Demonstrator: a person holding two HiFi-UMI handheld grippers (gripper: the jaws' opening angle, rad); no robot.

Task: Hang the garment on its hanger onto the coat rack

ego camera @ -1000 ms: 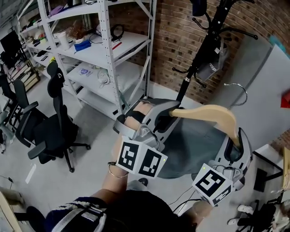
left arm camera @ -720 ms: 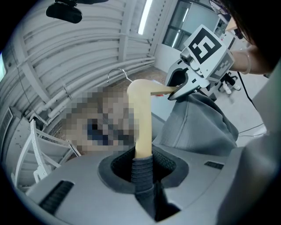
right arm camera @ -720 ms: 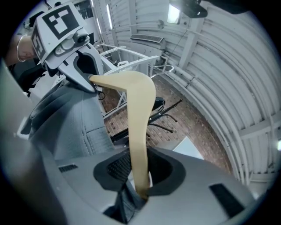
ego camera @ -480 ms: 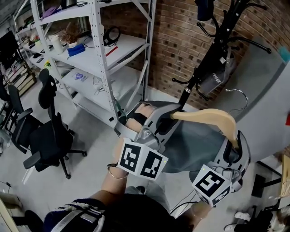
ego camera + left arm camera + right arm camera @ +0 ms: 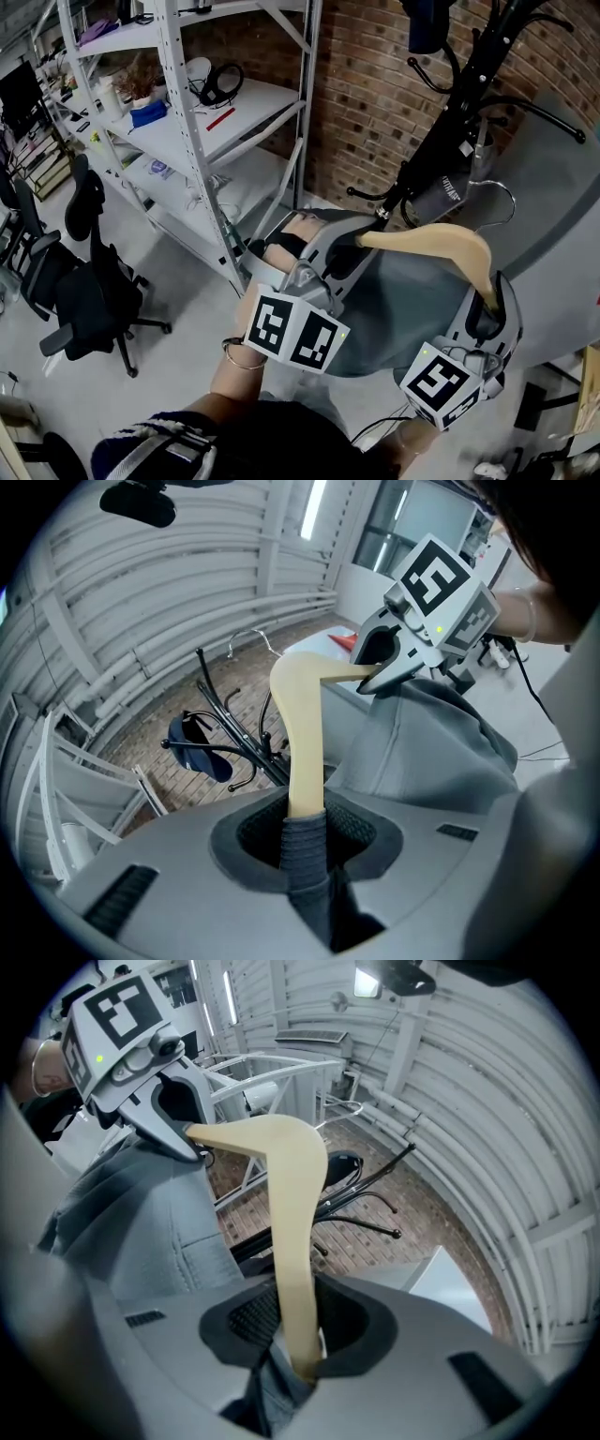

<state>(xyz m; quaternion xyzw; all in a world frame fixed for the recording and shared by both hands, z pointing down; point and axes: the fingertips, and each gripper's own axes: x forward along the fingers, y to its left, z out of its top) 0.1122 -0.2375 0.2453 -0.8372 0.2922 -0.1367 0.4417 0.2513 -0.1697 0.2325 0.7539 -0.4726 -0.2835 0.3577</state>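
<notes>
Mid-carry: left gripper [image 5: 359, 236] and right gripper [image 5: 488, 302] pinch the hanger [image 5: 441, 238]; next, hook the coat rack [image 5: 451, 97] at one o'clock.

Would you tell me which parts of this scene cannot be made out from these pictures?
- Coat rack base: head view, hidden behind the left gripper and the garment.
- Coat rack top: head view, cut off by the upper edge.
- Hanger left end: left gripper view, wrapped in garment cloth between the jaws.
- Person's right hand: head view, mostly hidden under the right gripper.
</notes>
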